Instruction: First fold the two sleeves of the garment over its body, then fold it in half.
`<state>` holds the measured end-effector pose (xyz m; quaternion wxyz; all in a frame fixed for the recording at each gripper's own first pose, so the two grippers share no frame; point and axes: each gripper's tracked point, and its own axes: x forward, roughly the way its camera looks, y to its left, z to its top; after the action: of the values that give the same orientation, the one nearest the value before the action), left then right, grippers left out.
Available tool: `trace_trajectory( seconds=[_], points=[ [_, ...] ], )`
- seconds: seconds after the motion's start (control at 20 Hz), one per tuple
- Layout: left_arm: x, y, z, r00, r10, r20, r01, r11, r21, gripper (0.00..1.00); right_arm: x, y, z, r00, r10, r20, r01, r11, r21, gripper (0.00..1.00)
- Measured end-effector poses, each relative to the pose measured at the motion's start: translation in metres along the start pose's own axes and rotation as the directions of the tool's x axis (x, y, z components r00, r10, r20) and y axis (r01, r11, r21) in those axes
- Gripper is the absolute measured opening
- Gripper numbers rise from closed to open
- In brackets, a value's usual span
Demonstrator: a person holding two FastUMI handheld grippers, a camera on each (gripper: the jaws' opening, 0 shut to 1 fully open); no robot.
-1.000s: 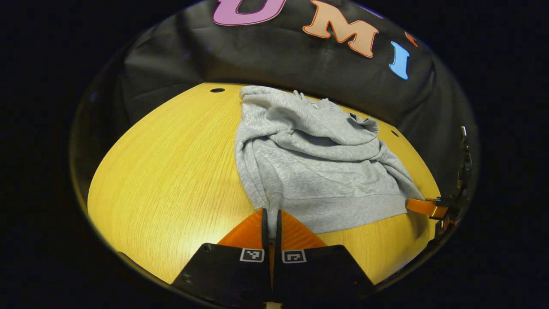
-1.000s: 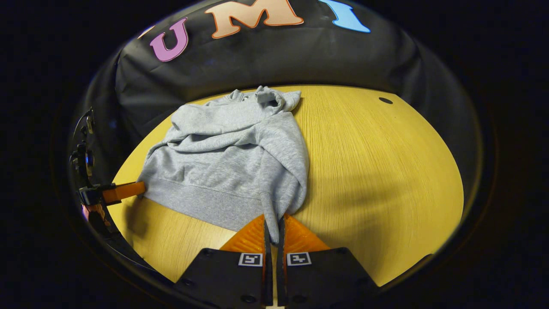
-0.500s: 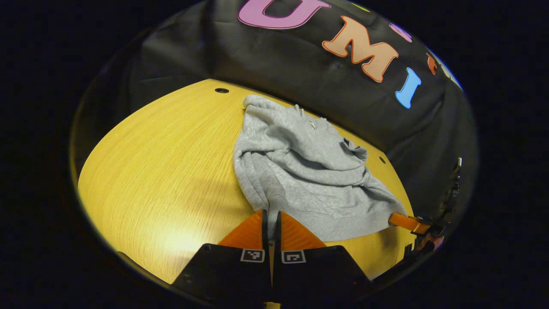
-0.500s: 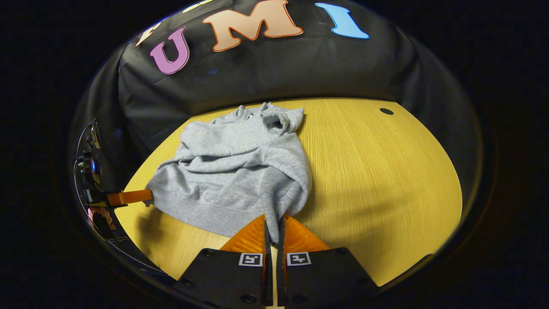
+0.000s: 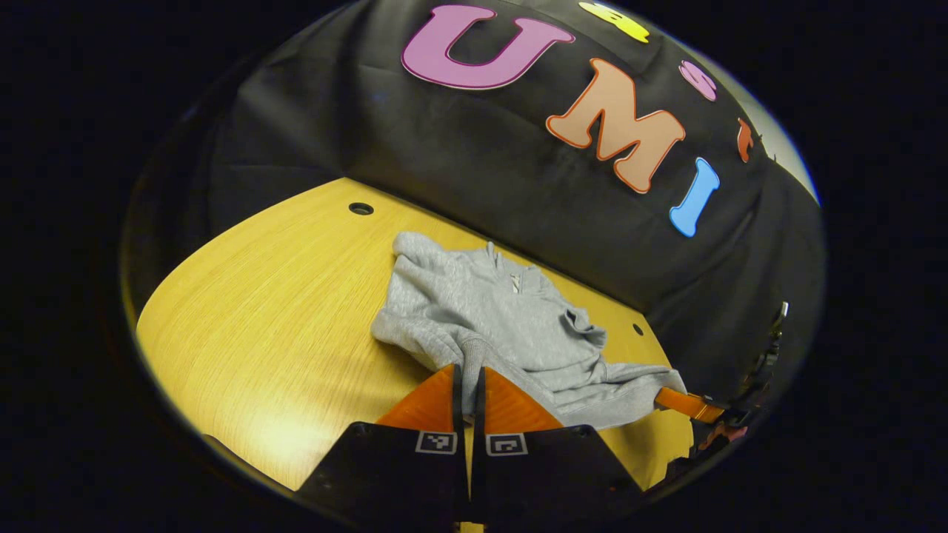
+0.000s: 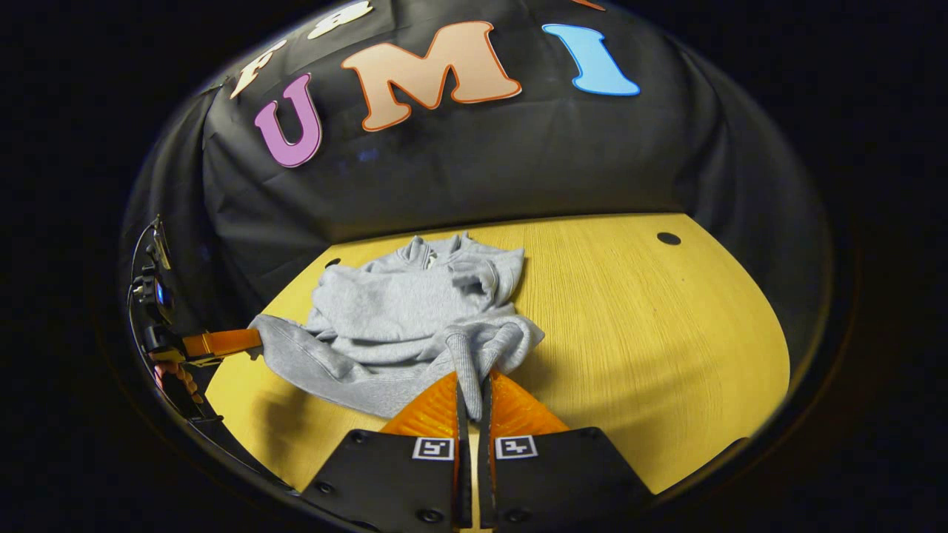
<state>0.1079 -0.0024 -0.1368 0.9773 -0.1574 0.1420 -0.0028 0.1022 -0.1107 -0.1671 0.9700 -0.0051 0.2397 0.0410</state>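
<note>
The bench (image 6: 652, 333), a yellow wood-grain top, carries the work, and more of its bare near surface is now seen than a second ago in both views. On it lies the grey garment (image 6: 415, 311), toward the far edge by the black wall, collar end farthest away. Its sleeves appear to be folded in over the body already. A second ago the hem lay stretched flat near the front of the bench; now that hem (image 5: 592, 400) has been raised and carried toward the collar, so the visible cloth is much shorter and bunched in the middle. This is judged to be the second step, the fold in half, roughly midway through its sweep.

The left tongs (image 5: 466, 385) are pressed together on one hem corner, with ribbed cloth seen pinched between the orange fingers. The right tongs (image 6: 474, 392) are likewise closed on the other corner. Each pair is also seen at the edge of the other view, still attached to the hem. The corners are yet to be laid down near the shoulders, level with each other, before release.
</note>
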Motion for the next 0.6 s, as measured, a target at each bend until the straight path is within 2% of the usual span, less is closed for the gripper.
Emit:
trace_trajectory(
  seconds=[0.35,0.6],
  points=[
    [0.057,0.002,0.032,1.0,0.022,0.019,-0.022,0.999,-0.027,0.0,0.062,-0.002,0.043,1.0,-0.005,0.016,0.006,1.0,-0.015,0.06],
    [0.097,0.016,0.037,0.996,0.088,0.0,-0.088,0.994,0.06,0.0,0.113,-0.006,0.047,0.999,-0.013,-0.037,0.012,1.0,-0.027,0.06]
  ],
)
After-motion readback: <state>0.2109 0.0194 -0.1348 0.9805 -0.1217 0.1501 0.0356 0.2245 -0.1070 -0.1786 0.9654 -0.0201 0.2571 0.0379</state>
